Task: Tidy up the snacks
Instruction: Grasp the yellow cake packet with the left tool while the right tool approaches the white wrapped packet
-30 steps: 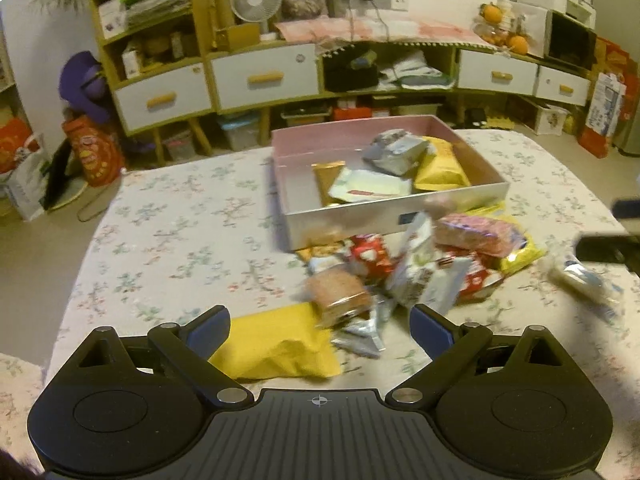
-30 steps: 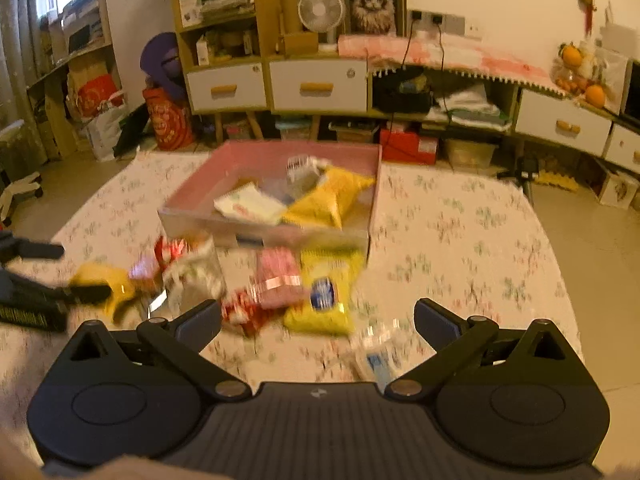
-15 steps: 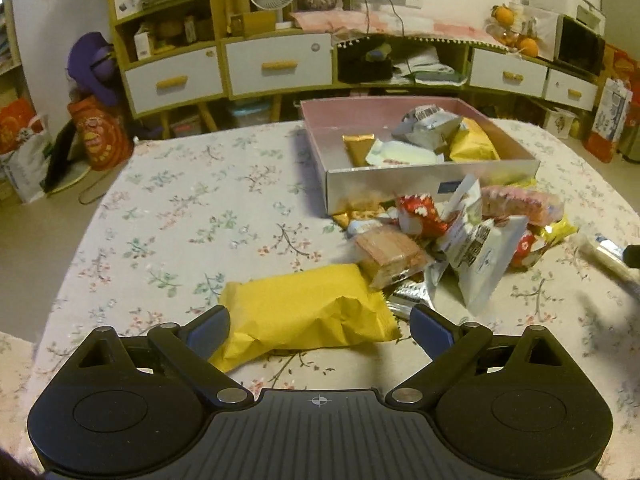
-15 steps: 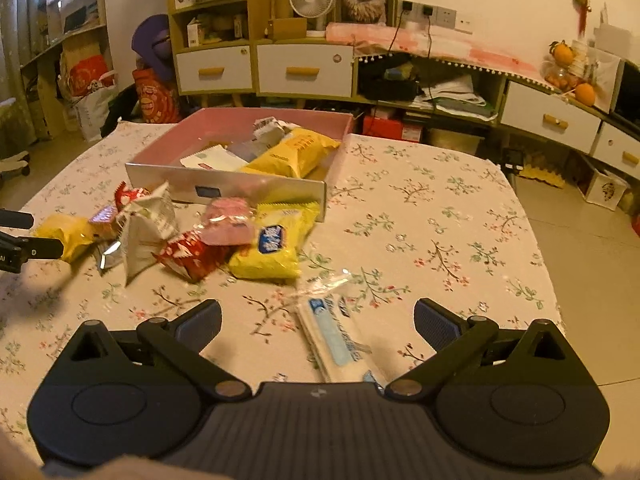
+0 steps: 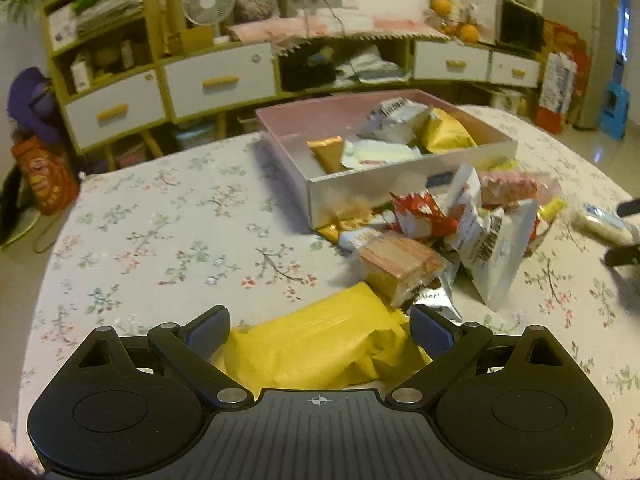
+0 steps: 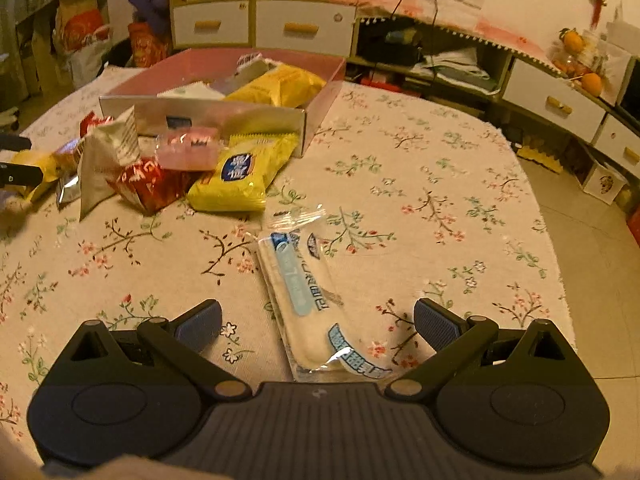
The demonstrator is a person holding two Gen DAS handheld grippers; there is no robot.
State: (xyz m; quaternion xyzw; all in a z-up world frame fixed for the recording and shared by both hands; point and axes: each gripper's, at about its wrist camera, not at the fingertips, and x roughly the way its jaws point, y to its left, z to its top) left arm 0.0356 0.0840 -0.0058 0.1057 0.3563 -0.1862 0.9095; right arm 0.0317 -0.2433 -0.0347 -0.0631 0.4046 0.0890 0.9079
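Note:
A yellow snack packet (image 5: 320, 348) lies on the floral tablecloth between the open fingers of my left gripper (image 5: 320, 326), not clamped. Beyond it is a pile of snacks, with a wrapped cake slice (image 5: 396, 264) nearest. Behind the pile stands a pink box (image 5: 400, 176) holding several packets. In the right wrist view, a clear-wrapped white and blue snack bar (image 6: 308, 292) lies between the open fingers of my right gripper (image 6: 318, 320). The pile (image 6: 176, 164) and the pink box (image 6: 224, 114) are at the far left there.
The table (image 6: 440, 184) has bare cloth to the right of the pile, and its edge curves round on the right above a tiled floor. Low cabinets with white drawers (image 5: 216, 80) line the wall behind. The left gripper's fingers (image 6: 16, 172) show at the far left.
Both grippers have moved forward and down. The yellow packet now sits between the left fingers, and the white and blue bar now sits between the right fingers.

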